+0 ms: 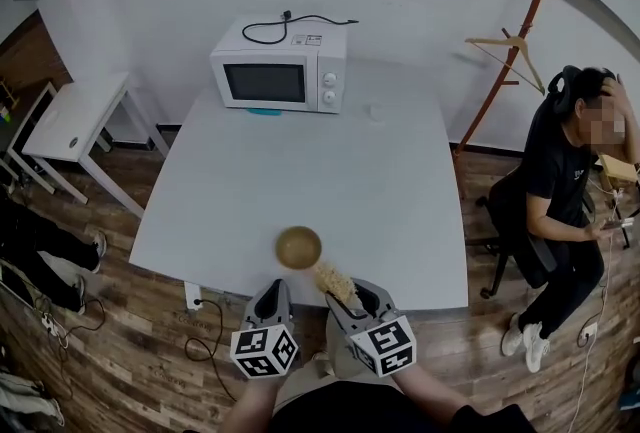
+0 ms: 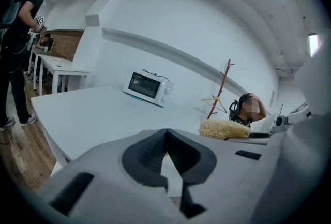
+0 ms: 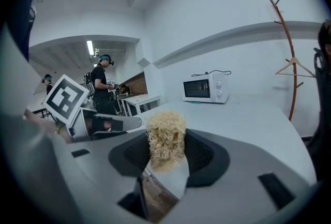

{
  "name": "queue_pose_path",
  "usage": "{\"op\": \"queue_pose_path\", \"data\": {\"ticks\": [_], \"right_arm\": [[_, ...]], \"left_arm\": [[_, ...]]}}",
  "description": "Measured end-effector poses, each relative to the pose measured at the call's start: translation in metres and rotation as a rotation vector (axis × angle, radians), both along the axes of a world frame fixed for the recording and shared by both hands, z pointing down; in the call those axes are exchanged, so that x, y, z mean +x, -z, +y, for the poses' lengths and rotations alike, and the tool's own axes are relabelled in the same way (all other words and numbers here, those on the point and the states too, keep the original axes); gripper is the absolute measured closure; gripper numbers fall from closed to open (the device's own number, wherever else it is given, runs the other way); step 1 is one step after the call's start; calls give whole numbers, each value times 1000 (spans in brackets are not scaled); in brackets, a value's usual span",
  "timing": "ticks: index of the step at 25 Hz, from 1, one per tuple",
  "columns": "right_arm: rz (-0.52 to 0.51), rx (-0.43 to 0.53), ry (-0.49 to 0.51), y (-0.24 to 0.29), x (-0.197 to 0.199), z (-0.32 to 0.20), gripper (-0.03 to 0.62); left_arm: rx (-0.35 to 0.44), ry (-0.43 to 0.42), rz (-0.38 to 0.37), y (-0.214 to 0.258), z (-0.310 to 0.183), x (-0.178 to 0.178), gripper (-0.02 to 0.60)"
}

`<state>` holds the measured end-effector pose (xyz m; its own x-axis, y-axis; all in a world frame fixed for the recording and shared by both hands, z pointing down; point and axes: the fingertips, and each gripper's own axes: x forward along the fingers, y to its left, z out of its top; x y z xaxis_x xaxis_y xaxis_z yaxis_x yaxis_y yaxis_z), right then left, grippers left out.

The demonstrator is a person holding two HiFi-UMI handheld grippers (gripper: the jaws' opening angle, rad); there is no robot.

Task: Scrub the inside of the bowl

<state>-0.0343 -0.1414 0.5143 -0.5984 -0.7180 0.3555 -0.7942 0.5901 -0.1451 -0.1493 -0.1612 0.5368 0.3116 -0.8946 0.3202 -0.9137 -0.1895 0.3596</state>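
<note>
A round wooden bowl (image 1: 298,247) stands upright on the white table (image 1: 330,171), close to its front edge. My right gripper (image 1: 347,293) is shut on a straw-coloured fibrous scrubber (image 1: 335,282), held just right of the bowl and nearer to me. In the right gripper view the scrubber (image 3: 165,137) sticks up between the jaws of that gripper (image 3: 166,141). My left gripper (image 1: 272,298) hovers at the table's front edge, just short of the bowl. Its pads meet with nothing between them (image 2: 166,135). The bowl is hidden in both gripper views.
A white microwave (image 1: 281,69) with a loose black cord sits at the table's far edge. A seated person (image 1: 570,191) and a wooden coat rack (image 1: 520,31) are at the right. A small white side table (image 1: 80,116) and someone's legs (image 1: 40,241) are at the left.
</note>
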Motion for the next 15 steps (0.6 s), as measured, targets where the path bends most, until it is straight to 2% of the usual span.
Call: {"op": "queue_pose_path", "data": {"ticks": [15], "right_arm": [[-26,41,9,11,-2,14,416]], "left_arm": [[28,-37,-18,12,18,8,563]]}}
